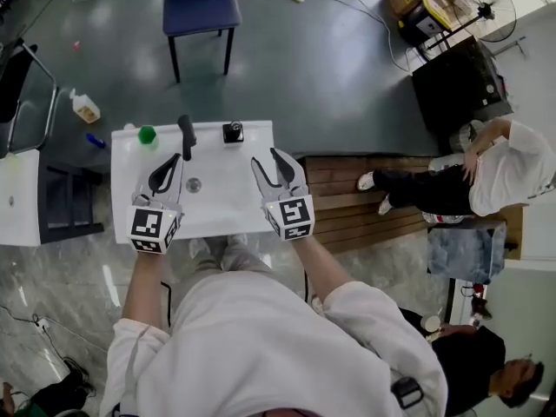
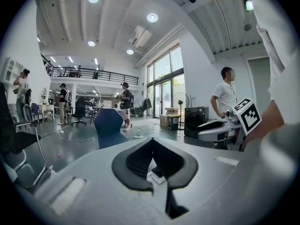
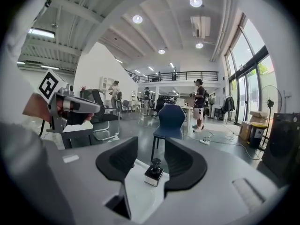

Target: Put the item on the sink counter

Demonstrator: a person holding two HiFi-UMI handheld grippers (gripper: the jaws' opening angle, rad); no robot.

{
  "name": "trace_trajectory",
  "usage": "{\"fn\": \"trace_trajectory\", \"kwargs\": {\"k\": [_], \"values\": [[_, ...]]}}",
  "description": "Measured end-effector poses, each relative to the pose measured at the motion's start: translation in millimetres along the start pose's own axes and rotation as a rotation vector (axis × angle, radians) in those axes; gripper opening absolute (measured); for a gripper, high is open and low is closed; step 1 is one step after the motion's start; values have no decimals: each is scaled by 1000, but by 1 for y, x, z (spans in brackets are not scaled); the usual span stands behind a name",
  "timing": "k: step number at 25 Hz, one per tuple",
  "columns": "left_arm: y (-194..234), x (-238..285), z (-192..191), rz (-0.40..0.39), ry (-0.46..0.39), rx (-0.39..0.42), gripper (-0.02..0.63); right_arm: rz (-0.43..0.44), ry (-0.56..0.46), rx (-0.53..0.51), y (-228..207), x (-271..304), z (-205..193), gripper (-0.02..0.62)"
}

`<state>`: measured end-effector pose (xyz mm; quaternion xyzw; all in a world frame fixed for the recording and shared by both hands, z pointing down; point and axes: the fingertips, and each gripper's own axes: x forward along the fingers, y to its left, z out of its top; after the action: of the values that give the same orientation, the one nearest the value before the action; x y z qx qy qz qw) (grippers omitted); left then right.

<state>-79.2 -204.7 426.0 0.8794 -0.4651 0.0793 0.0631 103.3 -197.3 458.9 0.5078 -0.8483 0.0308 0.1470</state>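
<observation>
Jaws of my right gripper (image 3: 151,139) stand half apart and empty, with the small black-knobbed white block (image 3: 153,171) just ahead on the sink counter (image 1: 217,202). My left gripper (image 2: 151,139) is closed, holding nothing.

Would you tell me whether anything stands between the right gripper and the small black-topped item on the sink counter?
Nothing visible does. The item stands on the counter just ahead of the open fingers of the right gripper, with only bare counter between. The faucet and the green object are off to its left.
</observation>
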Motion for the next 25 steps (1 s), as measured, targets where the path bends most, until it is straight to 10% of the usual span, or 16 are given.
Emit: {"fn": "trace_trajectory", "kwargs": {"k": [11,25], "values": [[-15,-11,11,5,-12,13,3,14,-47,3,-11,-29,23,-3],[-17,-10,15,-8,-12,30,3,43,-44,2,-6,-33,29,-3]]}}
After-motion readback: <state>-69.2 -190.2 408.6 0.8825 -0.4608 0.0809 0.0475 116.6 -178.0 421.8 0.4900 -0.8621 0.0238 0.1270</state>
